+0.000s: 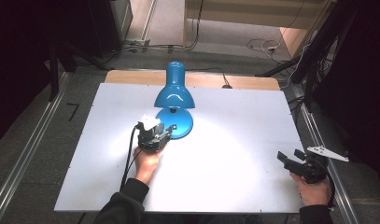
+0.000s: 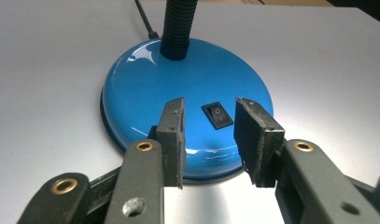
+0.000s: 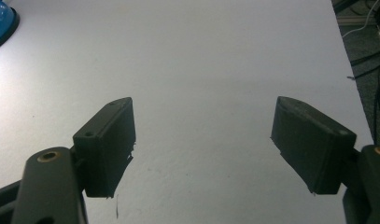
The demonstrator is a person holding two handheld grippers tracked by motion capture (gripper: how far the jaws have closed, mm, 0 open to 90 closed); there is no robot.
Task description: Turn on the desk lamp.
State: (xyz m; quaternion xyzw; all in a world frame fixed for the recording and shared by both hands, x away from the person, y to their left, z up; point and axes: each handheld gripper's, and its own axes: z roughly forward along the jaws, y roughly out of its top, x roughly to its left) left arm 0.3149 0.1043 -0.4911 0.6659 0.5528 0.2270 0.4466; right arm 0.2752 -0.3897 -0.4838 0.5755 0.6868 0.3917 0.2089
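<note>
A blue desk lamp (image 1: 174, 95) stands lit at the back middle of the white table (image 1: 234, 154), its shade bent down over its round base (image 2: 187, 88). A black rocker switch (image 2: 217, 115) sits on the front of the base. My left gripper (image 1: 165, 133) hovers at the near edge of the base, jaws partly open with the switch seen between them, gripping nothing (image 2: 208, 140). My right gripper (image 1: 292, 156) rests at the table's right edge, jaws wide open over bare table (image 3: 201, 140).
The lamp's black cord (image 2: 143, 16) runs off behind the base toward the table's back edge. A metal rail (image 1: 24, 154) borders the left side, and cables (image 1: 262, 45) lie on the floor beyond the table. A corner of the lamp base (image 3: 1, 21) appears in the right gripper view.
</note>
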